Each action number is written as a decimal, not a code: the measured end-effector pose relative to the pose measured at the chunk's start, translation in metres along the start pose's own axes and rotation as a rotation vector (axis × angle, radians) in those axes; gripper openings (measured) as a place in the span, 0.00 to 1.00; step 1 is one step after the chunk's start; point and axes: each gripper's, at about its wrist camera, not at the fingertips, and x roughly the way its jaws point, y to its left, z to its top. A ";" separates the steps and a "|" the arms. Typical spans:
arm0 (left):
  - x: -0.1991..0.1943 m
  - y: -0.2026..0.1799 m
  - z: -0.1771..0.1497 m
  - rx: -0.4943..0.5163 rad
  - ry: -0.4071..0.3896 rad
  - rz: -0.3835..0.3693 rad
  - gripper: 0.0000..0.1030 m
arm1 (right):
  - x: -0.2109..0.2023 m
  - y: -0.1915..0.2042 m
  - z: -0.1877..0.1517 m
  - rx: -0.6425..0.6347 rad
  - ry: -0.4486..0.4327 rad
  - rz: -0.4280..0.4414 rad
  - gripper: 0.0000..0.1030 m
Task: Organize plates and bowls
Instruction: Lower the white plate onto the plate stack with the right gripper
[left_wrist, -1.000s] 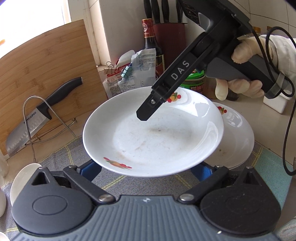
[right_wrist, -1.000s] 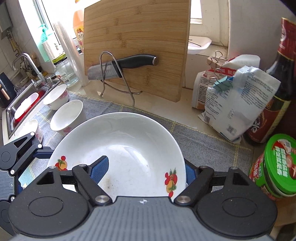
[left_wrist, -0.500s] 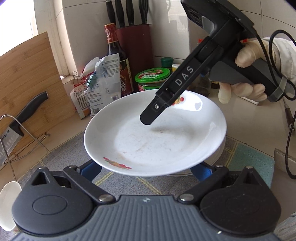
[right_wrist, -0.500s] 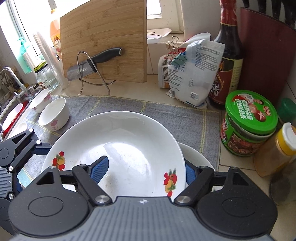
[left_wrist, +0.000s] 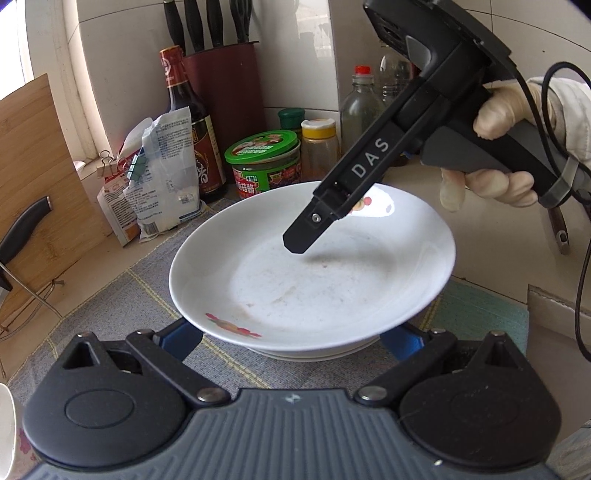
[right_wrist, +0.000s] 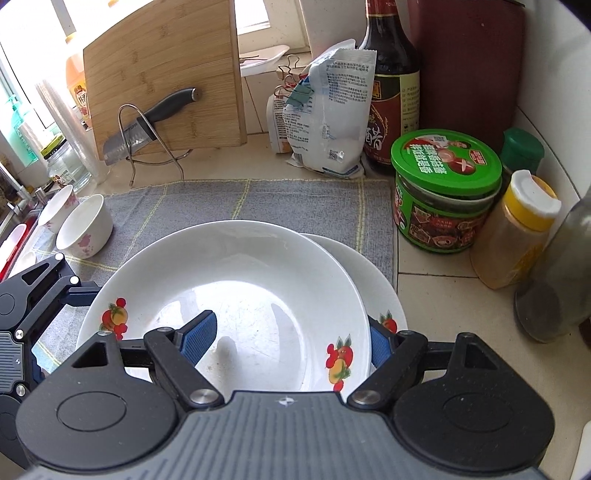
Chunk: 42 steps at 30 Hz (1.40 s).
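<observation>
A white deep plate (left_wrist: 314, 288) with fruit prints hangs just over a second white plate (right_wrist: 369, 266) that lies on the grey mat (right_wrist: 258, 199). My right gripper (right_wrist: 288, 341) is shut on the near rim of the upper plate (right_wrist: 236, 280), with one blue pad inside it and the other outside. In the left wrist view that gripper (left_wrist: 306, 232) reaches down into the plate from the upper right, held by a gloved hand (left_wrist: 491, 184). My left gripper (left_wrist: 291, 339) holds the opposite rim, its blue pads against the plate's underside on either side.
Two small white bowls (right_wrist: 85, 229) stand at the mat's left end. A green-lidded jar (right_wrist: 447, 184), spice jars (right_wrist: 517, 229), a soy bottle (right_wrist: 391, 85) and bags (right_wrist: 328, 110) crowd the back right. A knife on a wire rack (right_wrist: 147, 122) leans against a cutting board.
Both grippers carried the plate to the right across the mat. The second plate, earlier beside it, now lies directly beneath it. Neither grip has changed.
</observation>
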 end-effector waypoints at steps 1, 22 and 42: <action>0.001 0.000 0.000 0.001 0.003 0.000 0.98 | 0.001 0.000 -0.001 0.002 0.002 -0.001 0.84; 0.008 0.002 -0.003 -0.016 0.044 0.019 0.98 | 0.020 0.002 -0.008 0.009 0.041 0.020 0.84; 0.015 0.003 -0.002 -0.003 0.057 0.001 0.98 | 0.029 -0.001 -0.011 0.025 0.053 0.001 0.84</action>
